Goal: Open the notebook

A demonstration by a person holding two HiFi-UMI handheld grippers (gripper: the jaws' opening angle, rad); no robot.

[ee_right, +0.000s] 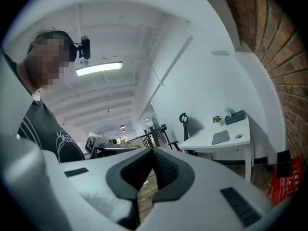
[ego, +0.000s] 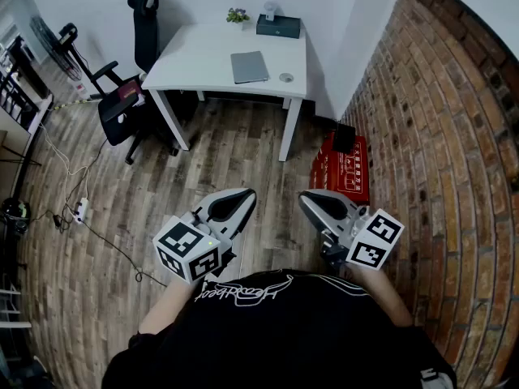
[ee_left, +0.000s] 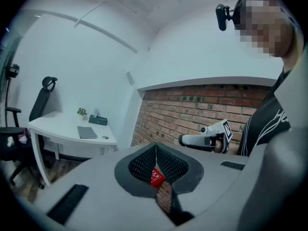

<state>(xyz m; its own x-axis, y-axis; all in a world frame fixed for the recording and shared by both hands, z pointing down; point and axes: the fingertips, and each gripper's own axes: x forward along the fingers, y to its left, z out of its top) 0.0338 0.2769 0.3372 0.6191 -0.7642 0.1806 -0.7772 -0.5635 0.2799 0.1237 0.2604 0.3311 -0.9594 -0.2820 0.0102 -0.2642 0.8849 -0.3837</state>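
A closed grey notebook point(ego: 249, 66) lies flat on the white table point(ego: 195, 59) far across the room. It also shows small in the left gripper view point(ee_left: 87, 132) and in the right gripper view point(ee_right: 221, 137). My left gripper point(ego: 246, 194) is held close to my body above the wooden floor, its jaws shut with nothing between them point(ee_left: 155, 146). My right gripper point(ego: 306, 198) is beside it, also shut and empty point(ee_right: 153, 150). Both are well short of the table.
On the table stand a dark tissue box point(ego: 278, 26), a small plant point(ego: 237, 14) and a small round object point(ego: 285, 78). A black office chair point(ego: 138, 71) is at its left. A red crate point(ego: 345, 168) sits by the brick wall point(ego: 438, 136). Cables point(ego: 81, 209) lie on the floor at left.
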